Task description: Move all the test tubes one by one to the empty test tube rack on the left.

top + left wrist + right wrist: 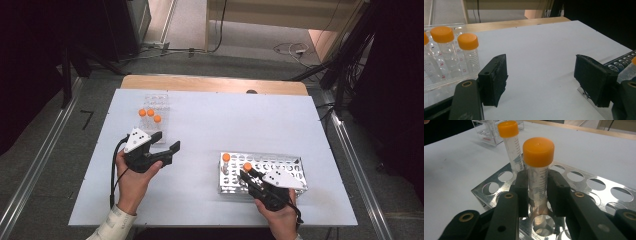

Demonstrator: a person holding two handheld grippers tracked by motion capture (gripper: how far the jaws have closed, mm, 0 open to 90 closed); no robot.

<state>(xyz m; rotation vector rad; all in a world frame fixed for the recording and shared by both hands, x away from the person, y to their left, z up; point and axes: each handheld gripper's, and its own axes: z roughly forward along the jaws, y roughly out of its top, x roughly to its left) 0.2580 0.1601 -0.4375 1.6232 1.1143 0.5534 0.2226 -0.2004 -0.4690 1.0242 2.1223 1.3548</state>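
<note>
Right gripper view: we saw the right gripper [537, 192] clamped on a clear plastic tube with an orange screw cap [538, 173], its two black jaws pressing the tube's sides just below the cap.
Tube axis: upright, standing over a round hole of the shiny perforated metal rack [584, 183]; whether its foot sat in the hole we could not tell.
Direction from the tongs: the tube rose straight between the jaws, with the rack right beneath.
Neighbour: a second clear orange-capped tube [510, 143] stood in the rack's far corner, just beside.
Left gripper [540, 77]: wide apart, nothing between its jaws, hovering over the white table [544, 47].
Supply: a clear plastic rack [156, 107] of orange-capped tubes stood just beside the left gripper.
Nearer hand: the right, we judged, for any move at the metal rack.
</note>
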